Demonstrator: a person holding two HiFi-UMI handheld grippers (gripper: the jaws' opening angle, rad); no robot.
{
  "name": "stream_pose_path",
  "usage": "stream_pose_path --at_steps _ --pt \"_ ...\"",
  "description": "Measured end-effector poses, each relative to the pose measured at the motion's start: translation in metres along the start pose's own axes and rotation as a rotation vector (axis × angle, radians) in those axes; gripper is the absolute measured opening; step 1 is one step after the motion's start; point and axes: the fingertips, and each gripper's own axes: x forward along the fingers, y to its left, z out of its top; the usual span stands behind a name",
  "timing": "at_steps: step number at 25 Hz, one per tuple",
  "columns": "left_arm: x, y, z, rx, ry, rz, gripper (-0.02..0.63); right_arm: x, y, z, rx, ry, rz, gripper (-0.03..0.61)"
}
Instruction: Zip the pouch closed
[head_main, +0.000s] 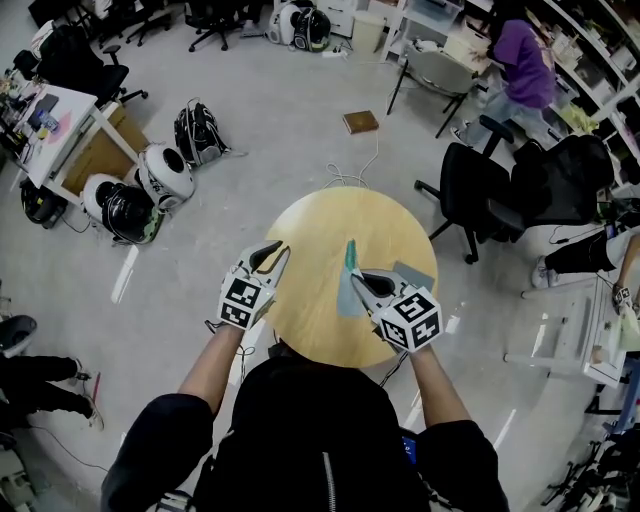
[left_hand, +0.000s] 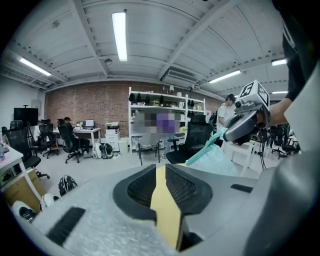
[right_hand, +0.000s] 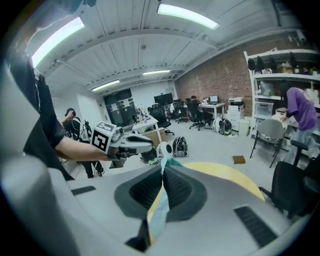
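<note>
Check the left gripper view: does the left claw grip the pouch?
No: the left claw stands open, only table between its jaws; the right claw holds the pouch.

Pouch (head_main: 347, 292) in my right gripper (head_main: 362, 281), over the table (head_main: 315, 225); my left gripper (head_main: 274, 252) left of it, apart.

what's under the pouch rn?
The round wooden table, bare around it. The pouch is held in the right gripper, shut on it. The patch directly beneath is covered by pouch and gripper; whether the pouch touches the table can't be told.
</note>
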Motion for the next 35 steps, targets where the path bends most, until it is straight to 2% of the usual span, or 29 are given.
stream_pose_path --at_steps 5,12,20,35 --pt "-0.002 -0.002 0.015 0.022 -0.032 -0.008 0.002 0.004 -0.012 -0.009 0.014 -0.01 -0.038 0.011" --pt "-0.003 -0.005 0.046 0.008 -0.102 -0.02 0.0 0.002 -0.016 0.007 -0.012 -0.071 -0.036 0.011" --pt "-0.003 0.003 0.06 0.002 -0.129 -0.003 0.0 -0.004 -0.018 0.034 -0.064 -0.172 -0.052 0.011" --pt "-0.007 0.004 0.056 -0.004 -0.128 -0.001 0.0 -0.005 -0.012 0.034 -0.095 -0.187 -0.055 0.011"
